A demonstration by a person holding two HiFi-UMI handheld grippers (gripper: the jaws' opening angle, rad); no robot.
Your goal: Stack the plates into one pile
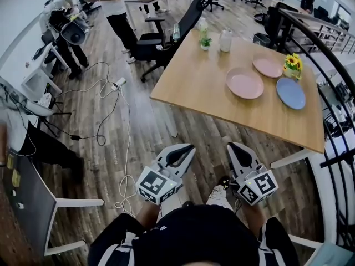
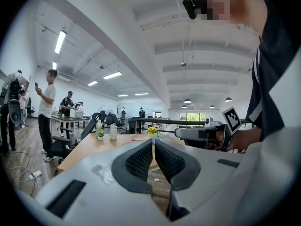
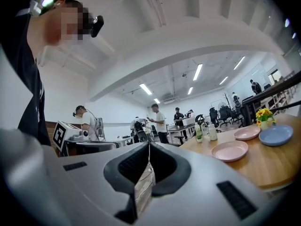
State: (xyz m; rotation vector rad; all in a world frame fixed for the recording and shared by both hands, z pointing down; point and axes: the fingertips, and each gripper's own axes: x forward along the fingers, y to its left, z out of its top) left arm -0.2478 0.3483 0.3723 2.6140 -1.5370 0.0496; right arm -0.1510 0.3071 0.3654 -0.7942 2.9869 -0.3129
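Note:
Three plates lie apart on the wooden table (image 1: 205, 93): a pink plate (image 1: 244, 83) nearest, a second pink plate (image 1: 268, 67) behind it, and a blue plate (image 1: 291, 92) at the right. The right gripper view shows them too: near pink plate (image 3: 229, 150), far pink plate (image 3: 247, 133), blue plate (image 3: 275, 135). My left gripper (image 1: 191, 147) and right gripper (image 1: 229, 145) hover over the floor short of the table's near edge. Both point level at the table, jaws shut, nothing held. In their own views the left gripper (image 2: 154, 141) and right gripper (image 3: 149, 144) show tips touching.
A yellow flower pot (image 1: 293, 65) stands between the far pink and blue plates. A small plant (image 1: 205, 41), bottle (image 1: 201, 24) and white jar (image 1: 225, 40) stand at the table's far end. A black office chair (image 1: 172, 35) and floor cables (image 1: 105, 115) lie left. People stand far left. A curved black railing (image 1: 327, 54) runs right.

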